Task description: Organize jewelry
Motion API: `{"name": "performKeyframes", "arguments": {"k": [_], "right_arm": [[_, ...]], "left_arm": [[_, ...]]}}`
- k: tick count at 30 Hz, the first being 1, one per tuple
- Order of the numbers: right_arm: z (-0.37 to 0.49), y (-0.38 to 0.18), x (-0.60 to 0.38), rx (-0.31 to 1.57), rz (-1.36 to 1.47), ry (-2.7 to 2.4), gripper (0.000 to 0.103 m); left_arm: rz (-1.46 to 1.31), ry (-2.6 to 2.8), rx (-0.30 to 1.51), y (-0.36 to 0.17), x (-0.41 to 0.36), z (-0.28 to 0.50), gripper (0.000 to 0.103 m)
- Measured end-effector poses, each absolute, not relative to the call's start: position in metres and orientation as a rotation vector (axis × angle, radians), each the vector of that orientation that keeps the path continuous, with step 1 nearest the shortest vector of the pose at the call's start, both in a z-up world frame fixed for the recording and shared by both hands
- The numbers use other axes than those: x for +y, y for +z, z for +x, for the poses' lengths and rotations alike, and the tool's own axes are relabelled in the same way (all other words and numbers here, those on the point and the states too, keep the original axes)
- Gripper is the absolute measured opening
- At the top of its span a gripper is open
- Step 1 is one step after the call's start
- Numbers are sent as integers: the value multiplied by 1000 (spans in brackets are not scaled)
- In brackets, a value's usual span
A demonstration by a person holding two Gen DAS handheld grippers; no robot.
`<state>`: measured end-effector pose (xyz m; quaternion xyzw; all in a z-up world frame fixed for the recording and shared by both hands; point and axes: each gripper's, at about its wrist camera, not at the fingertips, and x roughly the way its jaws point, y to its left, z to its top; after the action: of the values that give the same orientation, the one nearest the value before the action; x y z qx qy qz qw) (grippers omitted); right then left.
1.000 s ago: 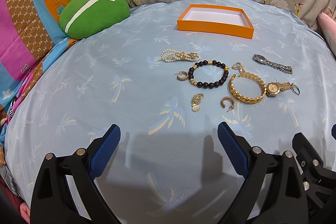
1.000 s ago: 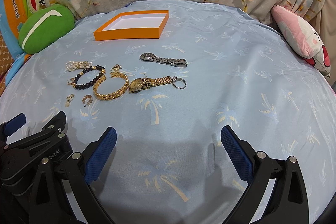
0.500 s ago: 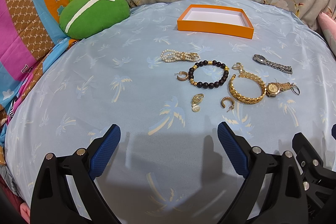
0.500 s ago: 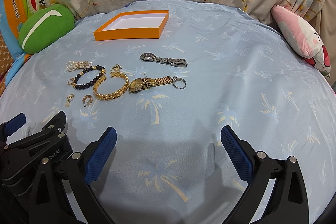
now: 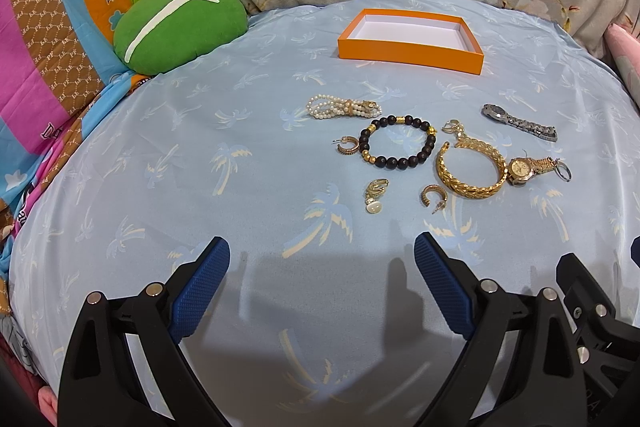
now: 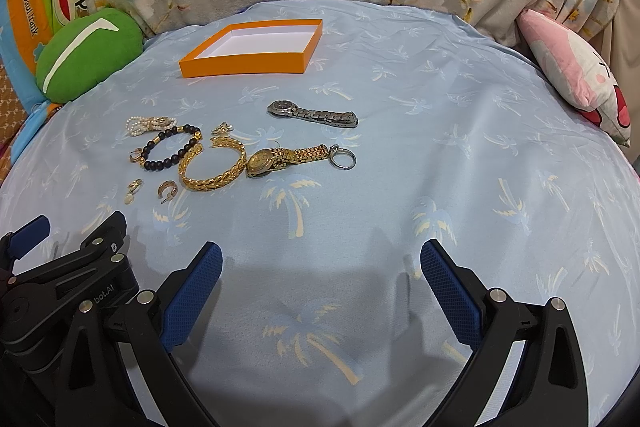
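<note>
Nothing had shifted since a second earlier: left gripper [image 5: 320, 259] and right gripper [image 6: 320, 263], jaws wide, empty; shallow orange cardboard box [image 5: 410, 39] unfilled; sorting unstarted.

Right gripper [image 6: 320, 267], jaws apart, above the bed [image 6: 440, 147]; 2 watches [image 6: 312, 115] lie near an orange box [image 6: 244, 65].

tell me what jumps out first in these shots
The orange box stands out at the far side of the blue sheet, open and with nothing in it. Nearer lies a loose cluster of jewelry, led by the gold bracelet and black bead bracelet. A green cushion sits far left.
</note>
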<state>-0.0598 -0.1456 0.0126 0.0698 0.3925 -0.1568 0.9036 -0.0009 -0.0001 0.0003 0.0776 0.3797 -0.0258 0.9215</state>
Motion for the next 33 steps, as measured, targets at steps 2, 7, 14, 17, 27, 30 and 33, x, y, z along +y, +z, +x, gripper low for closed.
{"name": "performKeyframes", "arguments": {"k": [2, 7, 14, 17, 27, 30, 33], "right_arm": [[-61, 13, -146, 806, 156, -296, 98], [-61, 13, -147, 806, 124, -217, 98], [-57, 15, -145, 816, 65, -179, 98], [-55, 16, -153, 815, 46, -168, 98], [-26, 26, -167, 768, -233, 58, 91], [-3, 24, -174, 803, -272, 159, 69], [17, 18, -179, 846, -304, 240, 63]], "left_arm": [[153, -58, 782, 2, -4, -2, 91], [136, -75, 788, 5, 2, -1, 92], [177, -75, 798, 4, -3, 1, 93], [177, -78, 797, 4, -2, 1, 93], [210, -139, 778, 11, 1, 5, 94], [172, -150, 791, 13, 10, 11, 94], [146, -148, 805, 11, 19, 18, 94]]}}
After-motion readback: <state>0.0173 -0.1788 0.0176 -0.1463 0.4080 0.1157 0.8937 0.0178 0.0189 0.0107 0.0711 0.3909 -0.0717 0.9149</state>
